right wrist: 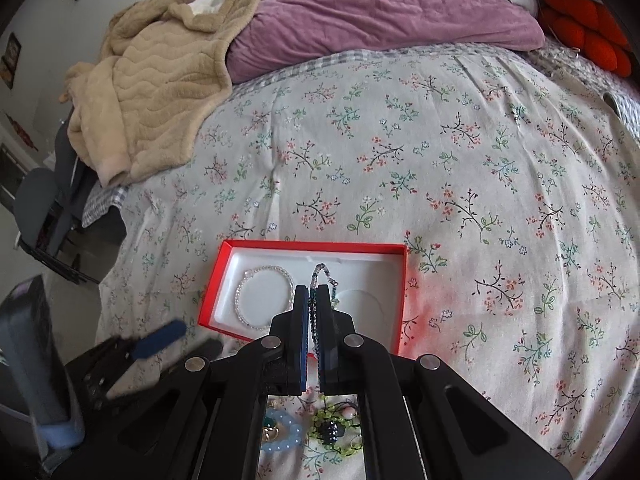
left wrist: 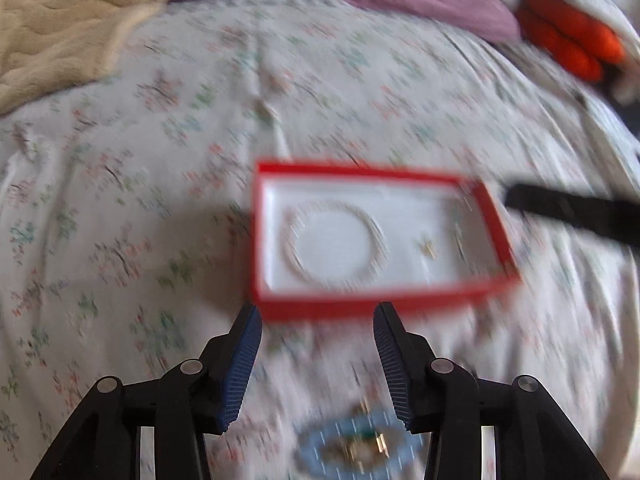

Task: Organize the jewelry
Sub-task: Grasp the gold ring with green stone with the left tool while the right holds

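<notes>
A red jewelry box point(right wrist: 224, 276) with a white insert lies on the floral bedspread; it also shows blurred in the left wrist view point(left wrist: 360, 308). A clear bead bracelet point(right wrist: 262, 270) point(left wrist: 296, 256) lies in its left recess. My right gripper point(right wrist: 312, 294) is shut on a dark beaded strand point(right wrist: 318, 274) and holds it over the box. My left gripper point(left wrist: 316, 314) is open and empty, just short of the box's near edge. A light blue bead bracelet point(right wrist: 296, 434) point(left wrist: 320, 440) and a green and dark beaded piece point(right wrist: 332, 430) lie on the bed below the grippers.
A beige fleece blanket point(right wrist: 148, 92) and a purple pillow point(right wrist: 380, 12) lie at the far side of the bed. An orange cushion point(right wrist: 584, 28) sits at the far right. The bed's left edge drops to a chair point(right wrist: 36, 208) and floor clutter.
</notes>
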The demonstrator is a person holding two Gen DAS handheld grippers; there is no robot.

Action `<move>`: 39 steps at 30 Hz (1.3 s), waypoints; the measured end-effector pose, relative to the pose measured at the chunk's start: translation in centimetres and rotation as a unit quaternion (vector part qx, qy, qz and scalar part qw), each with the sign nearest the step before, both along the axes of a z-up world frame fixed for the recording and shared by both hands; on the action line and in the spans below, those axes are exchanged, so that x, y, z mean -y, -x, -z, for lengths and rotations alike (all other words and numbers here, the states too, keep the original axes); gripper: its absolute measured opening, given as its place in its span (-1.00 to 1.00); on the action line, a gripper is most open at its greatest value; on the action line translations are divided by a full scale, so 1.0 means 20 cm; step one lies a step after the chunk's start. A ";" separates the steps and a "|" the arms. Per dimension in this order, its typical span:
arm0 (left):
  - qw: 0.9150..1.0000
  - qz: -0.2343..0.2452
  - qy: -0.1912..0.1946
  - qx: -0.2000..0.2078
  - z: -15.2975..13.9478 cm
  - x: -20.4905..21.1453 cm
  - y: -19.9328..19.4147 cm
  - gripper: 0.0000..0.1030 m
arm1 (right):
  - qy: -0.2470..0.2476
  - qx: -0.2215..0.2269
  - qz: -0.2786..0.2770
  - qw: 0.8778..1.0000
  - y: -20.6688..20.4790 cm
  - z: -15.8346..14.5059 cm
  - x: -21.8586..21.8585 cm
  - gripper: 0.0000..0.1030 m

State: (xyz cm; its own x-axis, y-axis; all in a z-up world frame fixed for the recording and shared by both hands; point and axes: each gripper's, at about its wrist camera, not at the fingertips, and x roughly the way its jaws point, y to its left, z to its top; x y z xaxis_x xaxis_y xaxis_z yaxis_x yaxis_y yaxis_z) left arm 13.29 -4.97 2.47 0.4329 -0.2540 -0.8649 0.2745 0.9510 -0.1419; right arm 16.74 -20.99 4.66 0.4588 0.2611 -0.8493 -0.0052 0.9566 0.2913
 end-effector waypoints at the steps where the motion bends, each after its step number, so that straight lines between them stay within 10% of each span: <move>1: 1.000 0.017 0.000 -0.010 0.01 0.01 0.02 -0.04 | 0.001 -0.002 -0.001 1.000 0.01 0.00 0.00 -0.94; 11: 0.991 0.100 0.000 -0.090 0.19 0.04 0.21 -0.20 | 0.014 0.000 -0.021 1.000 0.12 -0.03 -0.03 -0.94; 39: 0.992 0.093 -0.036 -0.075 0.27 0.19 0.19 -0.57 | 0.014 -0.028 -0.035 0.999 0.25 -0.02 0.00 -0.94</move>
